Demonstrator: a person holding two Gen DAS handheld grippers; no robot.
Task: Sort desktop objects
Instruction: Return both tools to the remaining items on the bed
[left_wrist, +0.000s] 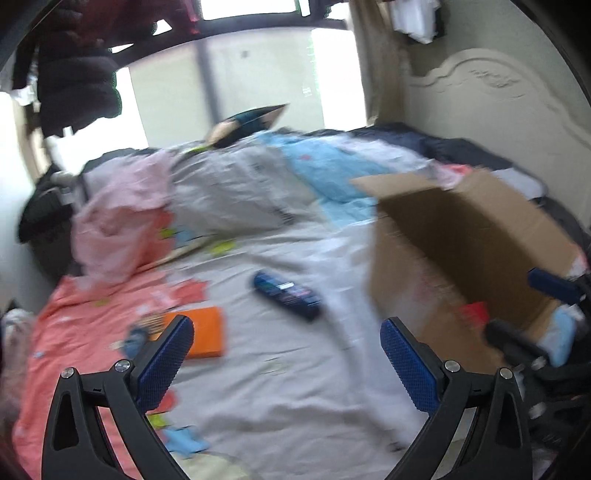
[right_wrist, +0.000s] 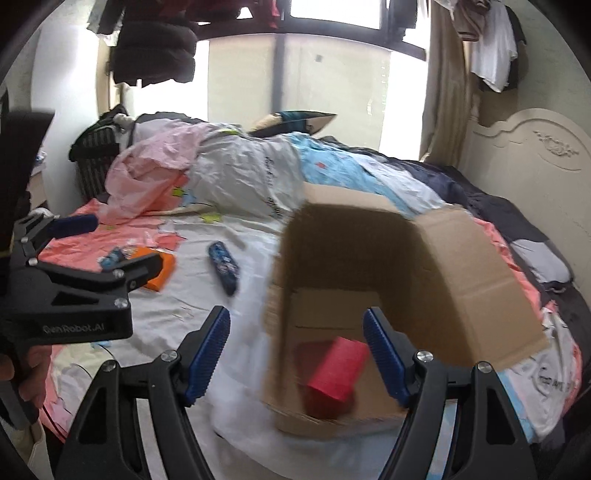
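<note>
Left wrist view: the left gripper (left_wrist: 286, 363) hangs over the bed with its jaws spread wide and nothing between them.
Right wrist view: the right gripper (right_wrist: 295, 354) is also wide apart and empty, poised at the near rim of the open brown cardboard box (right_wrist: 472, 273).
Already sorted: a red rectangular block (right_wrist: 338, 369) lies on the box floor, just beyond the right fingers.
Left to sort: a dark blue oblong packet (left_wrist: 286, 295) and a flat orange box (left_wrist: 205, 332) lie on the grey sheet (left_wrist: 280, 398).
Packet versus jaws: ahead of the left gripper, roughly centred between its fingers, not touching.
Orange box versus jaws: just behind the left-hand fingertip (left_wrist: 173, 339).
Doing it well: probably take the packet next; close across its narrow width, pressing lightly so no bedding gets pinched.
</note>
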